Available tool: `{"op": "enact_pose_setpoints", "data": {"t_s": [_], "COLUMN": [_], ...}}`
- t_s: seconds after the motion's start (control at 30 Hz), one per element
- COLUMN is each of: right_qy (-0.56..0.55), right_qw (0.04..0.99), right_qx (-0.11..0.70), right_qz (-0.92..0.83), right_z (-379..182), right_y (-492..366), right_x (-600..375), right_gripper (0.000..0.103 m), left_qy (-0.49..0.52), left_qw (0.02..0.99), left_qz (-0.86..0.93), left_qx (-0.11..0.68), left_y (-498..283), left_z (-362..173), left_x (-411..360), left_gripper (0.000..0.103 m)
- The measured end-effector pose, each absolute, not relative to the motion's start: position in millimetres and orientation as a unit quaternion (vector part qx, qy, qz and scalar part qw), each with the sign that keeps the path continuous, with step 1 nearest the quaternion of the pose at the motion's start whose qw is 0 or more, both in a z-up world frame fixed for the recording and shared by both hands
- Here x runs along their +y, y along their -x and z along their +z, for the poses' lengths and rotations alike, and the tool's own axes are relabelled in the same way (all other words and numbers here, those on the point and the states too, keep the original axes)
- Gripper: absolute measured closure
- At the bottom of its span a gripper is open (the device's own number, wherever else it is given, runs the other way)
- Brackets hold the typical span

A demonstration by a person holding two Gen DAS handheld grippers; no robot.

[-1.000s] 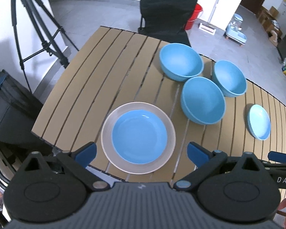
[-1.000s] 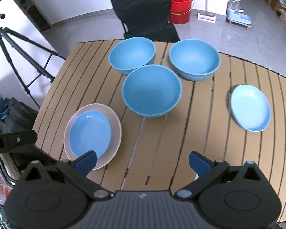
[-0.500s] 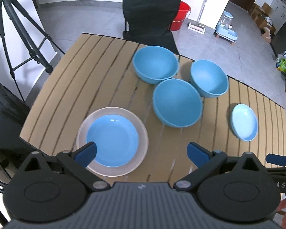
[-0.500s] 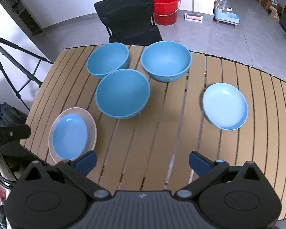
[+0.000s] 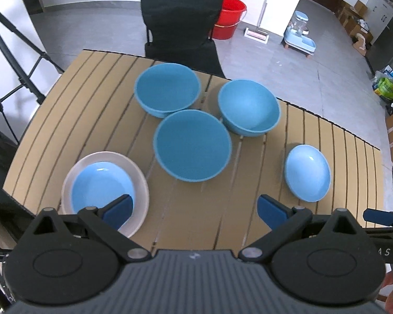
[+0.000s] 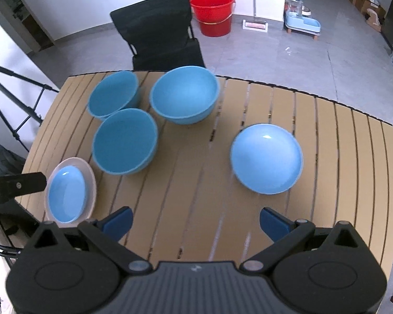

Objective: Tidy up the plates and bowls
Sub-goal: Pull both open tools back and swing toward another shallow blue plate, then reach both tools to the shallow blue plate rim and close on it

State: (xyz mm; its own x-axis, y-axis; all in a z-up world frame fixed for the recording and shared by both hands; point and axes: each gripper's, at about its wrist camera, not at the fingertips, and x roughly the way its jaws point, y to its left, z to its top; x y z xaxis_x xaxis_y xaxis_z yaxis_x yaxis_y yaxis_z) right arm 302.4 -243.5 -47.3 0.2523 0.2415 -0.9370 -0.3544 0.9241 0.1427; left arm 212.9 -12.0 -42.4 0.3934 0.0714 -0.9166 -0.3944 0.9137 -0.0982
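Three blue bowls stand close together on the slatted wooden table [image 5: 249, 222]: a far left bowl [image 5: 167, 89], a far right bowl [image 5: 249, 107] and a near bowl [image 5: 192, 144]. A small blue plate [image 5: 101, 187] lies on a beige plate [image 5: 141, 198] at the near left. Another light blue plate [image 5: 307, 172] lies alone at the right; it also shows in the right wrist view [image 6: 266, 158]. My left gripper [image 5: 194, 209] is open and empty above the near edge. My right gripper [image 6: 195, 221] is open and empty, short of the lone plate.
A black chair [image 5: 180, 26] stands behind the table. A red bucket [image 5: 228, 17] and a pet feeder [image 5: 300, 32] are on the floor beyond. A tripod [image 5: 10, 60] stands at the left. Boxes and bags are at the far right.
Both grippers have moved to the right and back from the table, so the dishes shift left in both views. The lone blue plate is nearer the right gripper's centre. No dish has moved.
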Motion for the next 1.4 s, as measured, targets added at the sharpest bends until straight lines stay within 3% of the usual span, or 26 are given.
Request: {"op": "enact_pose_setpoints", "data": {"t_s": [0.8, 1.3, 1.4], "right_qy": [0.057, 0.063, 0.063], "right_qw": [0.793, 0.788, 0.787], "right_qx": [0.586, 0.588, 0.59], "right_qz": [0.16, 0.17, 0.17], "right_z": [-98, -154, -167], "right_y": [-392, -438, -447], "right_x": [-352, -375, -376], "right_gripper": [0.0, 0.0, 0.007], "left_qy": [0.145, 0.14, 0.137], "left_qw": [0.809, 0.794, 0.791], "left_qz": [0.109, 0.118, 0.124], "left_qx": [0.559, 0.58, 0.584], "left_y": [-327, -369, -378], "left_z": [-112, -174, -189], "left_x": [-121, -149, -152], "left_gripper": [0.0, 0.0, 0.0]}}
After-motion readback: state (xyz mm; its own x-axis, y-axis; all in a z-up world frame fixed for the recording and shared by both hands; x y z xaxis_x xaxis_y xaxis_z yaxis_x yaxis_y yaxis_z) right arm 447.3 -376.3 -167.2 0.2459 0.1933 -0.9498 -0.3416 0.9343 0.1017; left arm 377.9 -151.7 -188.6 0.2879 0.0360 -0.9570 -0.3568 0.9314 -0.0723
